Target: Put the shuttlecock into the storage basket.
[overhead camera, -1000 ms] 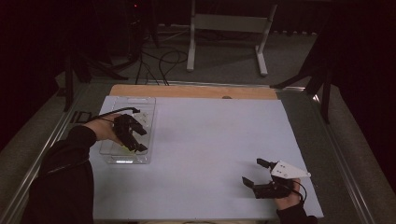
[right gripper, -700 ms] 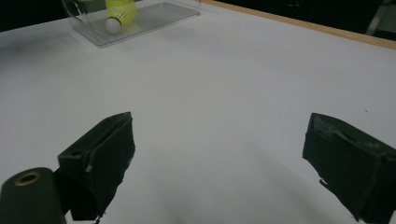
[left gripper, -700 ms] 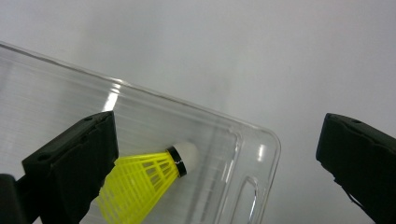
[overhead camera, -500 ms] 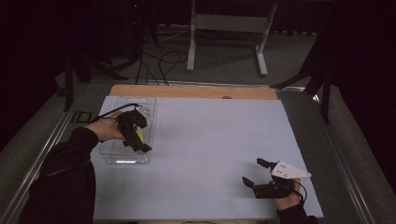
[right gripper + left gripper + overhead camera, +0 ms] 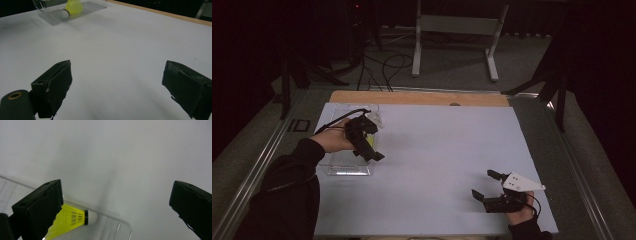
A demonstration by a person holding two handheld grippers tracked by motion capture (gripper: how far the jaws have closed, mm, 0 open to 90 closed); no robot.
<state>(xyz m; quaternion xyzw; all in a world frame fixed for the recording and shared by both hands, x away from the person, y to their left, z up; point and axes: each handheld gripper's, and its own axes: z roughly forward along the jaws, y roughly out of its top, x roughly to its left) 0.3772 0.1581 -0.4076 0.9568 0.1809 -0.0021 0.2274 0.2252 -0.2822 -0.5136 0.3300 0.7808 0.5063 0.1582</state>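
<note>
Shuttlecock skirt half behind tongs

From above the near edge we look forward and down over the whole white table. Left gripper view: close, steeply down onto the clear tray. Right gripper view: low, grazing across toward that same tray.

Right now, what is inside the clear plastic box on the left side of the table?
A yellow shuttlecock with a white tip lies inside the clear box. The left gripper hangs open above it and covers part of the box, so anything beneath stays unseen.
</note>
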